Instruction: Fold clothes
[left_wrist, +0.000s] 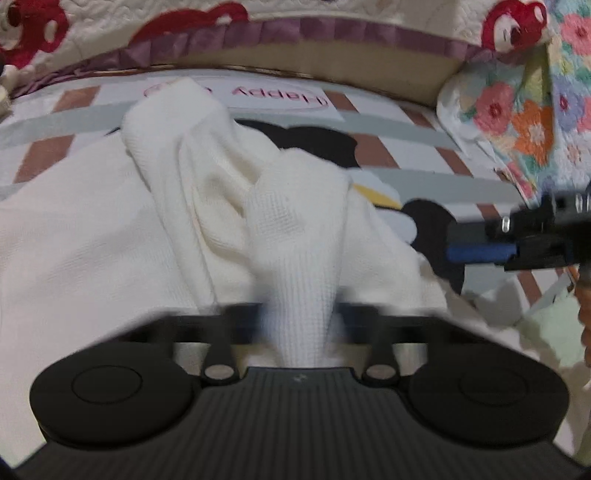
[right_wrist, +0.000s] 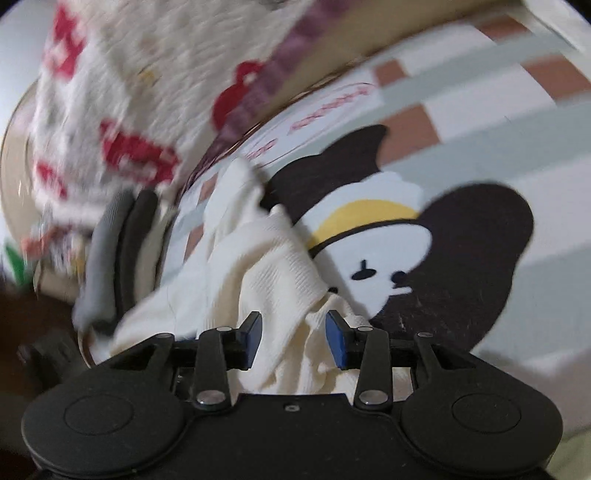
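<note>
Fingers of the left gripper (left_wrist: 301, 314) are clenched on a pinched ridge of the cream waffle-knit garment (left_wrist: 177, 221), which rises between them in a tight bunched column; blurry there, but the cloth is clearly squeezed, not just draped. Grip sits on a gathered fold, likely so that edge can be lifted or dragged over for a fold.

Right gripper (right_wrist: 293, 338) has its blue-padded fingers (right_wrist: 338, 341) spread apart. Garment cloth lies between and under them, but the pads do not press on it, so released, holding nothing. From the left wrist view the right gripper (left_wrist: 517, 245) sits off to the side, just past the garment's edge, over the mat.

Garment lies crumpled on a checked play mat with brown squares, grey bands and a black-and-white cartoon dog print (right_wrist: 424, 258), spread wide toward the left side and bunched into ridges in the middle. Not flat, no clean fold visible, so the task looks early: still smoothing or arranging.

Behind the mat: a cream quilted cover with red bear shapes and a purple ruffle (left_wrist: 332, 33), and a floral patchwork cloth (left_wrist: 524, 110) at the right. Neither touches the garment.

Judgement: one side anchored by the left grip, right side free to regrasp another edge. Risk: pinched bunch pulls the whole garment instead of one layer.
</note>
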